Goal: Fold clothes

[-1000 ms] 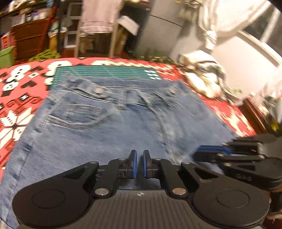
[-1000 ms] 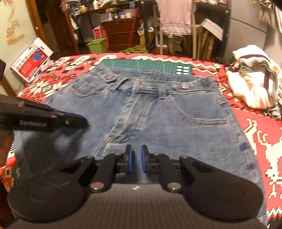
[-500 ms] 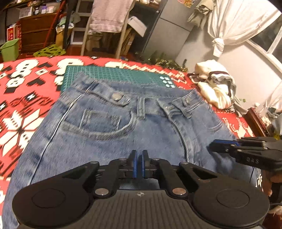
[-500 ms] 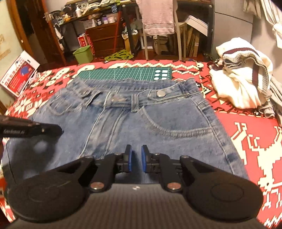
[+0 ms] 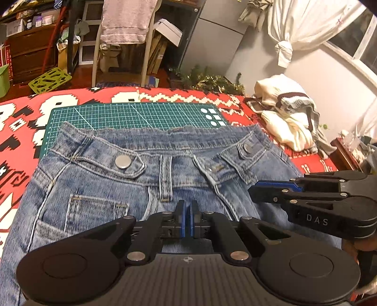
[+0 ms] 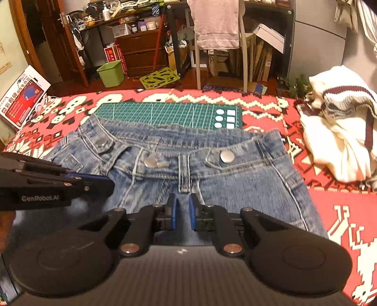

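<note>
Nearest to me, my left gripper (image 5: 187, 217) has its blue pads almost pressed together, only a sliver of a gap between them, and I cannot tell whether any denim is pinched there. My right gripper (image 6: 182, 211) stands a little apart, a narrow gap between its pads with nothing visibly held. Both hover low over the jeans (image 6: 235, 183), side by side, each showing at the edge of the other's view.

The jeans lie flat and front-up on the red patterned cloth (image 6: 341, 211), waistband away from me, metal buttons showing. The waistband overlaps the near edge of a green cutting mat (image 5: 132, 115). To the right, on the same cloth, sits a crumpled cream sweater (image 6: 341, 141), apart from the jeans. Beyond the bed, a pink towel (image 5: 127, 21) hangs over a chair.
</note>
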The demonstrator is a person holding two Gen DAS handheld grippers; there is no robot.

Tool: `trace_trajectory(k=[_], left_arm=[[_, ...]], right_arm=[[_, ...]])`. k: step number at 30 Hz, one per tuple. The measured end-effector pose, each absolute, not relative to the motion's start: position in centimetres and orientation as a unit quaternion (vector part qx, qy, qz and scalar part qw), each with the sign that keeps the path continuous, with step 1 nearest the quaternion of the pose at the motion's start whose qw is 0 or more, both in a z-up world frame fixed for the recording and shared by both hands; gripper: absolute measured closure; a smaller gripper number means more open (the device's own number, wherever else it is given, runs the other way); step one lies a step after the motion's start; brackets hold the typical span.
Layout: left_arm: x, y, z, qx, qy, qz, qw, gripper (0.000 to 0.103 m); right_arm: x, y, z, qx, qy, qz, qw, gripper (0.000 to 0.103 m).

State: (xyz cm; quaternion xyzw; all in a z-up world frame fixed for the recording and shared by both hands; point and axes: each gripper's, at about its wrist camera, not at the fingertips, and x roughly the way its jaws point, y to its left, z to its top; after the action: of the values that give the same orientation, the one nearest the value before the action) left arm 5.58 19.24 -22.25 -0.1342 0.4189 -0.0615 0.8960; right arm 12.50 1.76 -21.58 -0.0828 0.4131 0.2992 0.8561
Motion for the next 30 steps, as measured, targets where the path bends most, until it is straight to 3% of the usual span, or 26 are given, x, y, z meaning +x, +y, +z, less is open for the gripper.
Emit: trace_trajectory(k=[30], left_arm=[[12.4, 20.5, -22.3, -0.135, 0.413, -0.044, 0.900, 0.099]], right_arm=[[19.0, 6.7, -21.5, -0.058, 0.409, 0.317, 0.854, 0.090]])
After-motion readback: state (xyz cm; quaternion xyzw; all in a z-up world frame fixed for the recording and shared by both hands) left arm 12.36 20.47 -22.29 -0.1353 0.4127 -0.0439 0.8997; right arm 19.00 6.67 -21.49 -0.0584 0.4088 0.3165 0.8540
